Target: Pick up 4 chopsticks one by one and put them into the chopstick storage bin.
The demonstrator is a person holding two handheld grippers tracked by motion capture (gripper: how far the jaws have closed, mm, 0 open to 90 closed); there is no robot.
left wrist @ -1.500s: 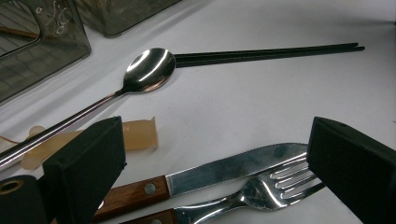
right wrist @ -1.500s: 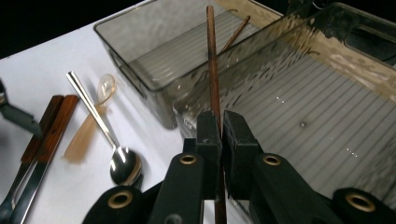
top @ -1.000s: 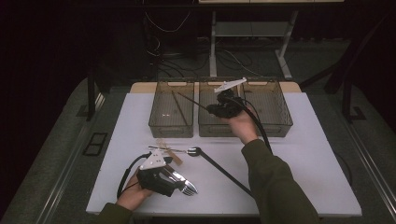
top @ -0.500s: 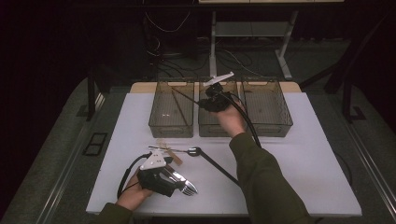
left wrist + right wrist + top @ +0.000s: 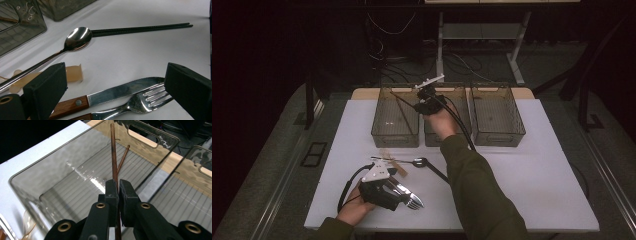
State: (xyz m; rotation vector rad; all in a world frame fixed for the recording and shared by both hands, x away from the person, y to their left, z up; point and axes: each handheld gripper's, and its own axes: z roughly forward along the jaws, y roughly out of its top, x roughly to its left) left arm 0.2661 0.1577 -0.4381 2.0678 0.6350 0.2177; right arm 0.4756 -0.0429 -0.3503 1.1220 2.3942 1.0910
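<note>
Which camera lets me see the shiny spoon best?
The left gripper view: the spoon lies close and bright, bowl and handle clear. In the high view the spoon is a tiny glint on the table.

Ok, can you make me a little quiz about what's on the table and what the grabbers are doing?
1. True or false: the right gripper is shut on a brown chopstick.
2. Over which bin does the chopstick hang? A) left bin B) right bin C) none
3. Fill in: between the open jaws of the left gripper lie a knife and a ____.

Key: 1 true. 2 A. 3 fork.
</note>
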